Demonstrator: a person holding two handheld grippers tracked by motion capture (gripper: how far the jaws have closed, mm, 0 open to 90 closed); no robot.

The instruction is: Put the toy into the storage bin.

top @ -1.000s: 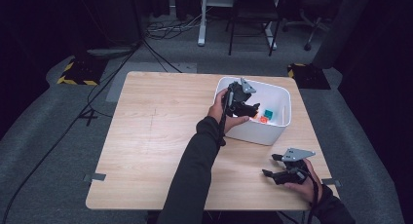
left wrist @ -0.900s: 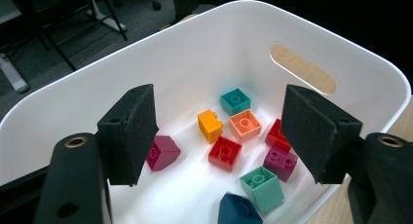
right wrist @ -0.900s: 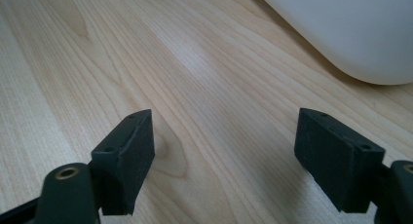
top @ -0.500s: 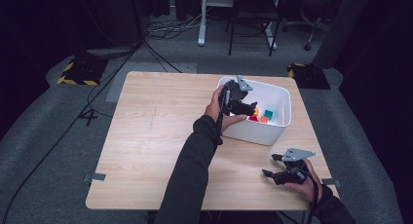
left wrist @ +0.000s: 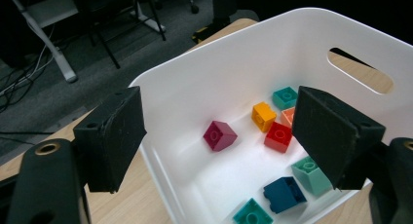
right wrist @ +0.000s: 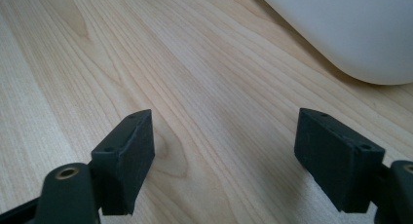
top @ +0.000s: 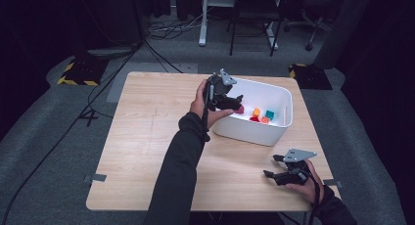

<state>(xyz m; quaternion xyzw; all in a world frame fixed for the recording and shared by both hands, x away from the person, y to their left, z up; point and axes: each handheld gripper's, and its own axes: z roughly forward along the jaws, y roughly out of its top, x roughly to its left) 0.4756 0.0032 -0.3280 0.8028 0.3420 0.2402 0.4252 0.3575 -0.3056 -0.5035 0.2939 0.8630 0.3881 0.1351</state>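
1. The left gripper (top: 234, 101) hangs over the near-left rim of a white bin (top: 281, 132), its jaws spread wide with nothing between them. In the left gripper view the jaws frame the inside of the bin (left wrist: 229, 73).
2. The right gripper (top: 278, 167) rests low over the bare worktop (top: 142, 137), near the front right corner, apart from the bin. Its jaws are also wide open and hold nothing.
3. The toy bricks lie loose on the bin floor. A dark pink brick (left wrist: 220, 135) sits tilted on one edge, alone, closest to the left gripper.
4. Risks, as a judgement: a tilted brick may slip or spin out as the jaws close on its slanted faces. Reaching deeper, a wide jaw could catch the bin's rim and shove or tip it, since nothing steadies the bin. The clustered bricks touch, so a grab there may pinch two at once.
5. Count seen in the left gripper view: one dark pink, one yellow (left wrist: 264, 116), one red (left wrist: 278, 136), one pale orange (left wrist: 288, 116) partly hidden, one dark blue (left wrist: 285, 194), and three teal or green (left wrist: 285, 97). Eight bricks, one bin, two grippers.
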